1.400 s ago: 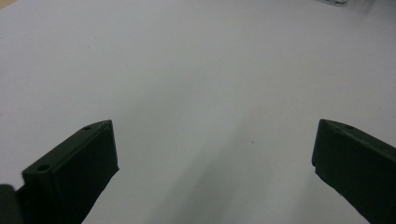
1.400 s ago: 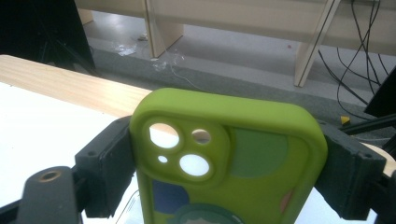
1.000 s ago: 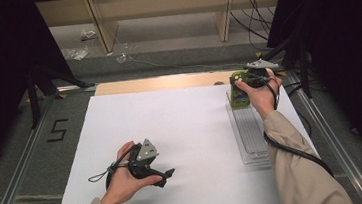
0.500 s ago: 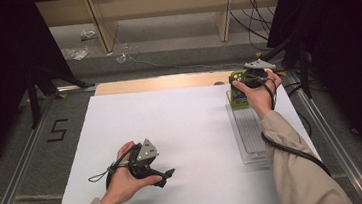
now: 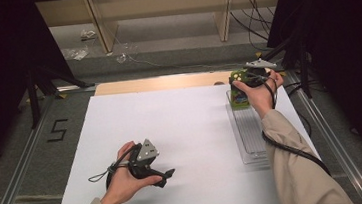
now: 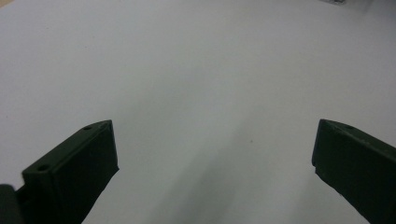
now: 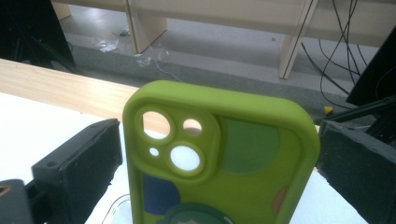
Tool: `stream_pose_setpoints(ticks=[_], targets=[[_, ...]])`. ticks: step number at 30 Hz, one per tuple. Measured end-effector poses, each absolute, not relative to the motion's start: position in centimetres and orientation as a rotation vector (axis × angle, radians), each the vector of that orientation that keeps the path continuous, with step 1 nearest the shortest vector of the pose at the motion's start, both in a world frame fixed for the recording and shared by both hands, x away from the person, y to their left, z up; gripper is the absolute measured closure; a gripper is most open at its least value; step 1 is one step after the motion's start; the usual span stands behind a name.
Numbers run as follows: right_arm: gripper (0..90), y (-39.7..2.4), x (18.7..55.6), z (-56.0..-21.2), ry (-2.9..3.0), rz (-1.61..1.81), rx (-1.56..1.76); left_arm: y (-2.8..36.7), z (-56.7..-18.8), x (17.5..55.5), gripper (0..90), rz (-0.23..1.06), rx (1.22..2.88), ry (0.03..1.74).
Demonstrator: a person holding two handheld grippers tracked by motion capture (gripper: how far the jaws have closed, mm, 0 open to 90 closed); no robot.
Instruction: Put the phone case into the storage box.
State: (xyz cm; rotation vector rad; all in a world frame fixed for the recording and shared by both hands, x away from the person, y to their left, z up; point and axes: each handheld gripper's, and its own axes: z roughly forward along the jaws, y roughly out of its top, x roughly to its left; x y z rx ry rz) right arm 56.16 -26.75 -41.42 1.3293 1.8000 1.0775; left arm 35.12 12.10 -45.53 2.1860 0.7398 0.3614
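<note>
A lime-green phone case (image 7: 224, 154) with round camera cut-outs and coloured patches stands upright between the jaws of my right gripper (image 7: 219, 126). Those jaws have just been opening, and a sliver of white shows between the left jaw and the case's edge. In the high view the case (image 5: 239, 97) stands at the far end of a clear ribbed tray (image 5: 250, 135), with the right gripper (image 5: 240, 82) around it. My left gripper (image 5: 166, 177) rests low over the white sheet (image 5: 181, 122) at the front left. Its jaws (image 6: 215, 126) stand wide open with nothing between them.
A wooden strip (image 5: 157, 84) borders the sheet's far edge. Behind it are pale shelf uprights (image 5: 104, 29), plastic scraps (image 5: 76, 53) and dangling cables (image 5: 256, 19). A "5" mark (image 5: 57, 130) lies left of the sheet. Metal rails (image 5: 321, 123) run along both sides.
</note>
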Motion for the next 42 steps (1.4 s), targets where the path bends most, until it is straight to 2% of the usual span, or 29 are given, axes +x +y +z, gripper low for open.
stream_pose_setpoints(ticks=[22, 42], targets=[[0.3, -26.9, 55.1, -41.0, 1.877, 1.051, 1.348, 12.0, -45.5, 35.1, 0.0, 0.36, 2.182, 0.742], [0.4, -27.1, 52.1, -40.4, 1.928, 1.04, 1.32, 12.3, -45.3, 35.2, 0.0, 0.365, 2.171, 0.749]])
